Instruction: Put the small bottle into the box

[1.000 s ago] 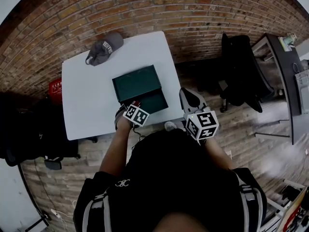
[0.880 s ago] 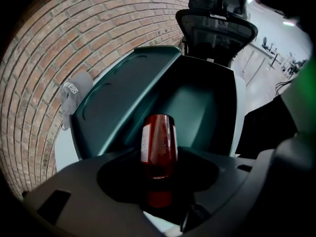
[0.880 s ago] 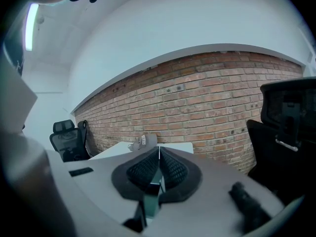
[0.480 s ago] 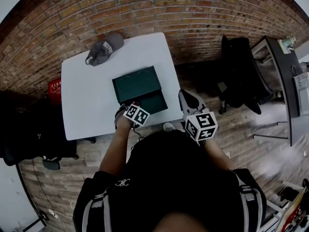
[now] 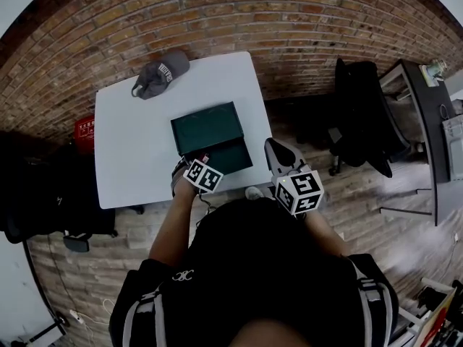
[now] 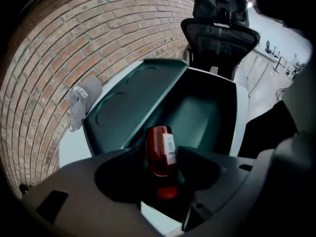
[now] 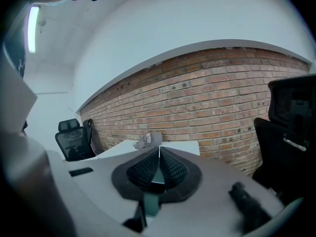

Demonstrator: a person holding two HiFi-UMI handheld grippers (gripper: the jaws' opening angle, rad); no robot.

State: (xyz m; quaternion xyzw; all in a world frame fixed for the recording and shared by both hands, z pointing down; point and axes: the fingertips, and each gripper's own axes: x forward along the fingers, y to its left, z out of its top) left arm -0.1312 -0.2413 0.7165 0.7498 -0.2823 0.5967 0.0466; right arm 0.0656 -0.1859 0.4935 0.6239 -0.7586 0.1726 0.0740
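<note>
The dark green box (image 5: 230, 155) lies open on the white table (image 5: 130, 150), its lid (image 5: 206, 126) laid back toward the wall. My left gripper (image 5: 205, 159) points steeply down over the box's near edge. The small red bottle (image 6: 161, 152) with a white label is upright between the left gripper's (image 6: 160, 172) jaws, above the box's inside (image 6: 202, 115). These jaws have just been opening, and the bottle is still between them. My right gripper (image 5: 277, 150) hangs off the table's right front corner, shut and empty; its pads meet at the tips (image 7: 159, 154).
A grey cap (image 5: 160, 73) lies at the table's far left corner, next to the brick wall. A black office chair (image 5: 358, 114) stands to the right of the table. A red object (image 5: 85, 130) sits on the floor to its left.
Both grippers keep their places at the table's near edge. The head view has shifted slightly.
</note>
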